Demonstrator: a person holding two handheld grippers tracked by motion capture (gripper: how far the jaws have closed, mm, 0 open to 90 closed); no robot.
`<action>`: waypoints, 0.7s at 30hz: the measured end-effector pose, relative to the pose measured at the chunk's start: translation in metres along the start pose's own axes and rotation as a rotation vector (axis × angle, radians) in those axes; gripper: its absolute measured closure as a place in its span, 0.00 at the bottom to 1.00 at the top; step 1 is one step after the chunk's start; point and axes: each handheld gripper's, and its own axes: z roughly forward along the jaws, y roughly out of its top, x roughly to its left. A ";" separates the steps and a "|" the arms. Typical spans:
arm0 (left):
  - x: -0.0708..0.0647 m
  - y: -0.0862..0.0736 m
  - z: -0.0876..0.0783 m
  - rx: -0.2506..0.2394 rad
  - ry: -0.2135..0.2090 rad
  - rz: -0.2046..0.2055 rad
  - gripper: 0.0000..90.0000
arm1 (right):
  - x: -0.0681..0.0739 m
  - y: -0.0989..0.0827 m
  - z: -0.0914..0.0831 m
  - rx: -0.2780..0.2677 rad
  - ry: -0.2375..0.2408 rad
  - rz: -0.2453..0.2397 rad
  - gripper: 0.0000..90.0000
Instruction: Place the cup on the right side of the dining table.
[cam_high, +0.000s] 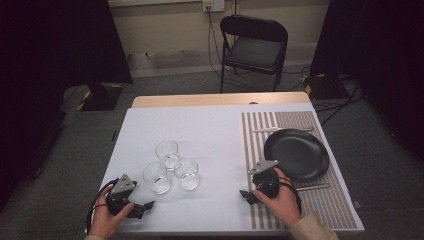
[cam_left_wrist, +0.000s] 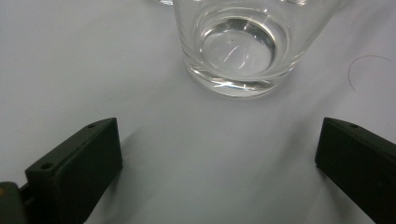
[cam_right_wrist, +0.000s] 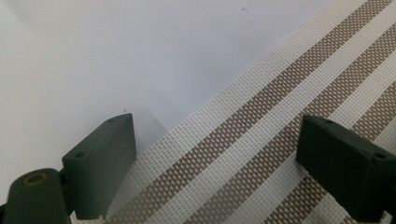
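Three clear empty glasses stand close together left of the table's middle: one at the back (cam_high: 167, 152), one front left (cam_high: 157, 176), one front right (cam_high: 187, 173). My left gripper (cam_high: 142, 207) rests near the front left edge, held by a hand. In the left gripper view it (cam_left_wrist: 217, 158) is open, and a glass (cam_left_wrist: 238, 46) stands just ahead, outside the jaws. My right gripper (cam_high: 247, 196) lies at the left edge of the striped placemat (cam_high: 260, 210). The right gripper view shows it (cam_right_wrist: 219, 158) open over the placemat (cam_right_wrist: 280, 116), with nothing between the jaws.
A black plate (cam_high: 296, 154) sits on the placemat, with one piece of cutlery behind it (cam_high: 280, 129) and another in front (cam_high: 312, 187). A white sheet (cam_high: 210, 130) covers the table. A folding chair (cam_high: 253, 47) stands beyond the far edge.
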 end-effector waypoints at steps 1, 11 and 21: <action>0.000 0.000 0.000 0.000 0.000 0.000 0.00 | 0.000 0.001 0.000 0.003 0.005 -0.006 0.13; 0.000 0.000 0.000 -0.001 0.001 0.004 0.00 | -0.004 0.013 -0.003 0.037 0.048 -0.032 0.14; 0.000 0.000 0.000 -0.001 0.001 0.003 0.00 | -0.005 0.024 -0.002 0.051 0.089 -0.050 0.14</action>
